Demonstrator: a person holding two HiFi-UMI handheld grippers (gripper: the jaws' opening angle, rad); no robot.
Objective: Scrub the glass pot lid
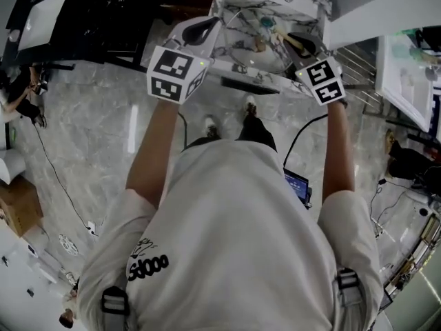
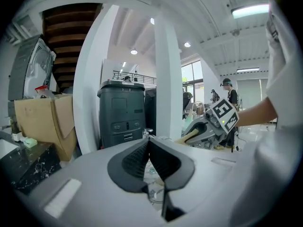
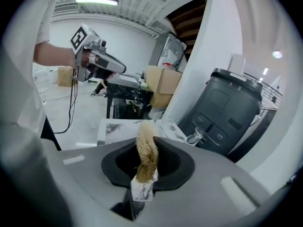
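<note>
Over the marble-patterned sink (image 1: 311, 8), at the top of the head view, the person holds both grippers forward with the arms stretched. The glass pot lid (image 1: 251, 44) lies inside this sink, between the two grippers, and its round rim shows as a thin bright arc. The left gripper (image 1: 208, 27) has its tip just beside the left edge of the lid. In the left gripper view its jaws are closed, and the dark pads meet at the tips. Whether the thin glass rim is pinched there cannot be told, because nothing clear shows between them. The right gripper (image 3: 146, 139) has its jaws pressed on a tan fibrous scrubber (image 3: 147, 159). This scrubber stands up from between the pads and bends a little at its top. In the head view the same scrubber points from the right gripper toward the right side of the lid, but contact with the glass is not clear. Behind the sink both gripper views show a faucet (image 3: 196, 137), a dark grey bin (image 3: 228, 111) and a cardboard box (image 2: 45, 122). Each gripper appears also in the view of the other one, with its marker cube turned to the camera.
</note>
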